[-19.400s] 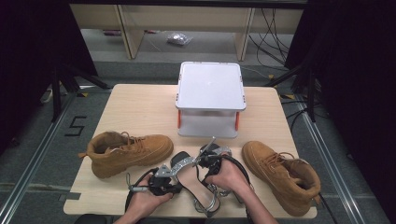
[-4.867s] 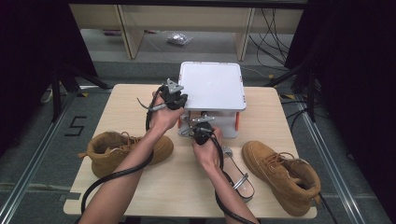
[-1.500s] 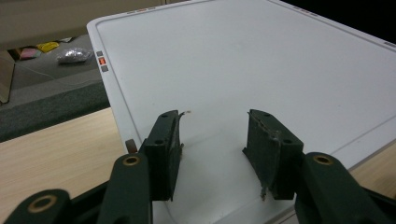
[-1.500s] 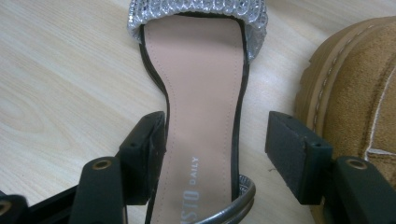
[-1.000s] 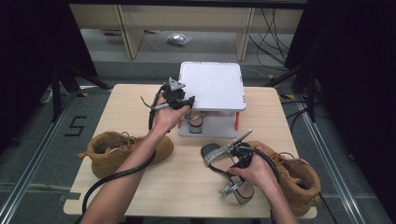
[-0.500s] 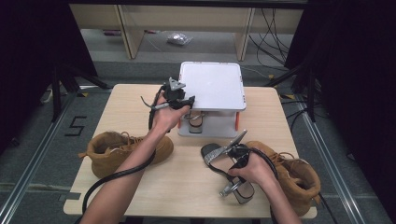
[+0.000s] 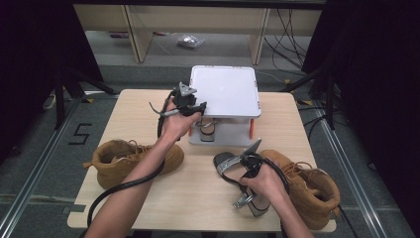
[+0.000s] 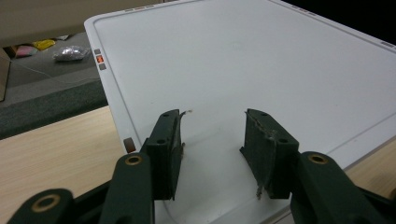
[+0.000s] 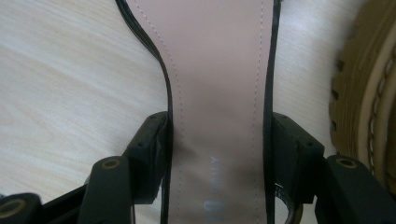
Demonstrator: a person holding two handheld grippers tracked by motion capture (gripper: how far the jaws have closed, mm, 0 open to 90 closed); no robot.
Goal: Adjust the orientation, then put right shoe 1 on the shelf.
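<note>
Two grippers at work: right gripper (image 9: 219, 140), jaws just closing, pinches black sandal (image 7: 233, 163) by its insole, on table (image 7: 129, 104) just beside right boot (image 7: 307, 183). Left gripper (image 7: 198, 106) w/ jaws spread, nothing between, over white box lid (image 7: 228, 91).

Your sandal (image 9: 219, 93) has a smooth, matt leather-like insole; beside it, boots (image 7: 307, 186) look like napped suede, on the pale wood-grain bench (image 7: 198, 198).

The sandal (image 9: 219, 93) runs off the right gripper view's top and bottom edges, its printed insole lettering too blurred to read.
</note>
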